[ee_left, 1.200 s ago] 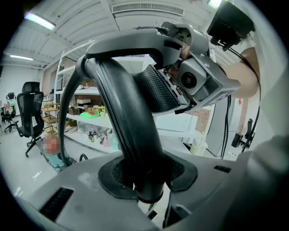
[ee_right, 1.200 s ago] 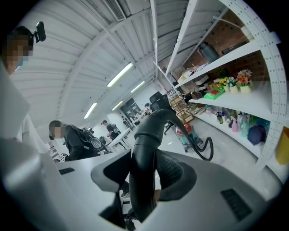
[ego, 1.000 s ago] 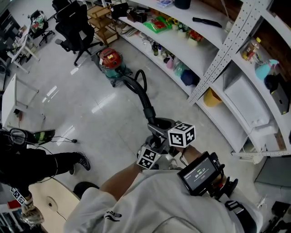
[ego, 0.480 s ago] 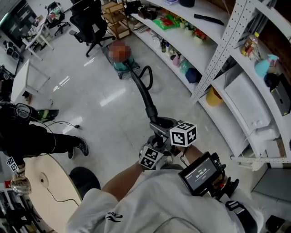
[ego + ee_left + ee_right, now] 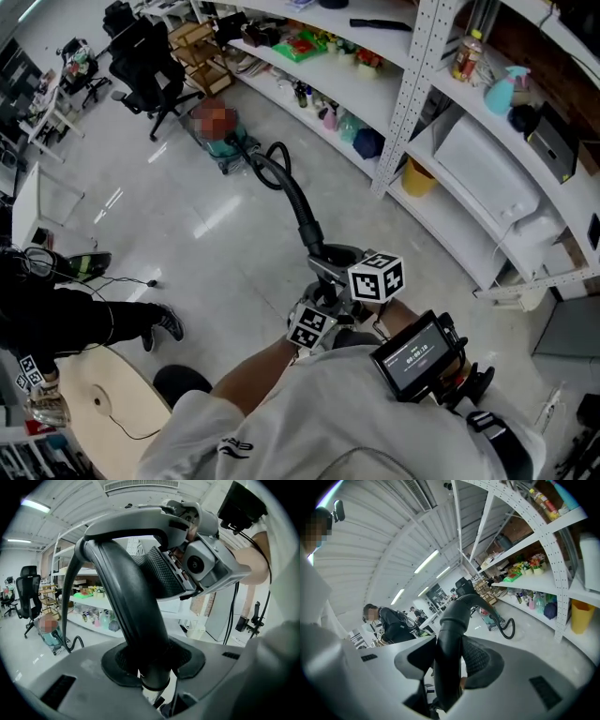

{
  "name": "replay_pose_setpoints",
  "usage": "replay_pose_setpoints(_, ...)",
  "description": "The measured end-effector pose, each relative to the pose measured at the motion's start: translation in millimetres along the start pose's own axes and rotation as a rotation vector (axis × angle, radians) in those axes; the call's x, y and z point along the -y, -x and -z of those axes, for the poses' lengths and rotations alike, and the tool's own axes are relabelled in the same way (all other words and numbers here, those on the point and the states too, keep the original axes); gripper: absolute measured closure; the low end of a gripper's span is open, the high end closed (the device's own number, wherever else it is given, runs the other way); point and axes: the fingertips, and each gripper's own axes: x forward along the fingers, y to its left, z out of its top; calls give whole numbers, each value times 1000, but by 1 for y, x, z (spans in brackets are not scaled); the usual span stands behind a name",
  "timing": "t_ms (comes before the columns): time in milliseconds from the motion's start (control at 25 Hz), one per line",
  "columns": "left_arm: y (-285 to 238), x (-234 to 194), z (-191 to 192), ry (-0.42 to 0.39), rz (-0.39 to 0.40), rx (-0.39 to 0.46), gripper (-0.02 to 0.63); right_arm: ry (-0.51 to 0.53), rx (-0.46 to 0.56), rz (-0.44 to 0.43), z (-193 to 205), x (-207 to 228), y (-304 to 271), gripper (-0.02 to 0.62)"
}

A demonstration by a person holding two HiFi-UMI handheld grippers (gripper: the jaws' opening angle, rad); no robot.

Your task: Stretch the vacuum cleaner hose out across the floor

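Note:
The vacuum cleaner (image 5: 223, 142), teal-bodied, stands on the floor by the shelving at the far end. Its black hose (image 5: 298, 208) curls into a loop beside it and then runs toward me. Close to my chest the hose's stiff curved end (image 5: 330, 258) is held by both grippers. My left gripper (image 5: 322, 298) is shut on that end, and the black tube (image 5: 136, 620) fills the gap between its pads. My right gripper (image 5: 349, 270) is shut on the same tube (image 5: 449, 653) a little higher up. The right gripper view also shows the cleaner (image 5: 494, 619) far off.
White shelving (image 5: 422, 112) with bottles and a yellow bucket (image 5: 417, 178) runs along the right. A black office chair (image 5: 150, 56) stands behind the cleaner. A person in black (image 5: 66, 319) sits at the left next to a round wooden table (image 5: 103, 412).
Both grippers keep hold of the hose end. The shelving and bucket have slid up and left in the head view, so I have moved along the floor with the hose.

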Motion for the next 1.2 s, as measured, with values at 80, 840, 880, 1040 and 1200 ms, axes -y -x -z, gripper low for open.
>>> replay_pose_setpoints(80, 9, 10, 8, -16, 30, -3, 483, -9, 15, 32, 10, -7, 5, 420)
replay_pose_setpoints(840, 52, 112, 58, -85, 222, -7, 483, -22, 65, 187, 84, -62, 67, 423)
replay_pose_setpoints(880, 51, 117, 57, -85, 223, -6, 483, -14, 62, 189, 86, -63, 70, 425)
replay_pose_setpoints(1040, 49, 136, 60, -81, 233, -13, 483, 12, 47, 189, 96, -69, 81, 425)
replay_pose_setpoints(1200, 40, 162, 64, -75, 236, -18, 483, 25, 42, 184, 109, -68, 102, 425)
